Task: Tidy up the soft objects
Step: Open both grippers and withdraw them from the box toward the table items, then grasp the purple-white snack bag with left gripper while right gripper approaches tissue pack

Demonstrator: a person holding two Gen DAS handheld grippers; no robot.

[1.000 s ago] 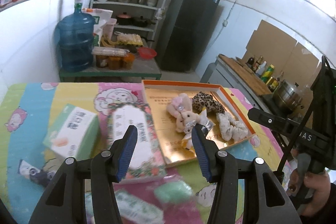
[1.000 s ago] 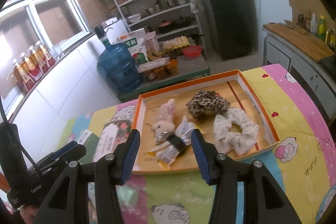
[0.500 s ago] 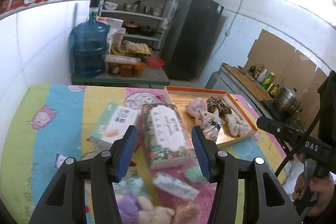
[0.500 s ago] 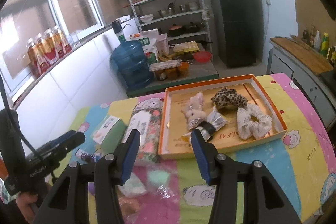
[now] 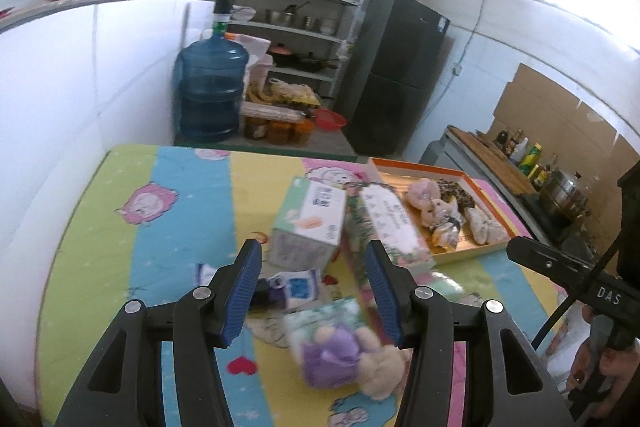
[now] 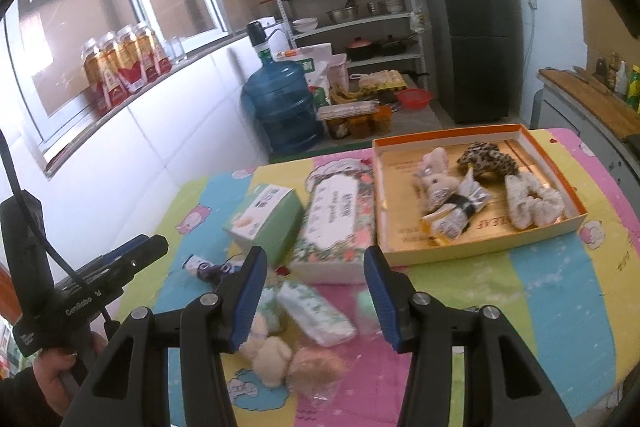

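An orange-rimmed tray (image 6: 480, 243) on the patterned tablecloth holds a pink plush bunny (image 6: 434, 179), a leopard scrunchie (image 6: 486, 161), a white scrunchie (image 6: 528, 203) and a silver packet (image 6: 456, 215). Left of it lie a floral tissue pack (image 6: 336, 223) and a green tissue box (image 6: 264, 223). Nearer me are a small tissue packet (image 6: 316, 311) and a cream plush (image 6: 272, 351), which shows a purple part (image 5: 332, 359) in the left wrist view. My right gripper (image 6: 315, 259) and left gripper (image 5: 313, 253) hover open above these near items, holding nothing.
Beyond the table's far edge stand a blue water jug (image 6: 280, 107), a metal shelf rack (image 6: 352, 7) and a dark fridge (image 6: 468, 27). A counter with bottles (image 5: 524, 155) and a steel pot (image 5: 562, 193) runs along the right. A white tiled wall (image 5: 80, 87) borders the left.
Both grippers have pulled back from the tray toward the table's near side. The tray now looks smaller, and the near packets and plush have come into view.
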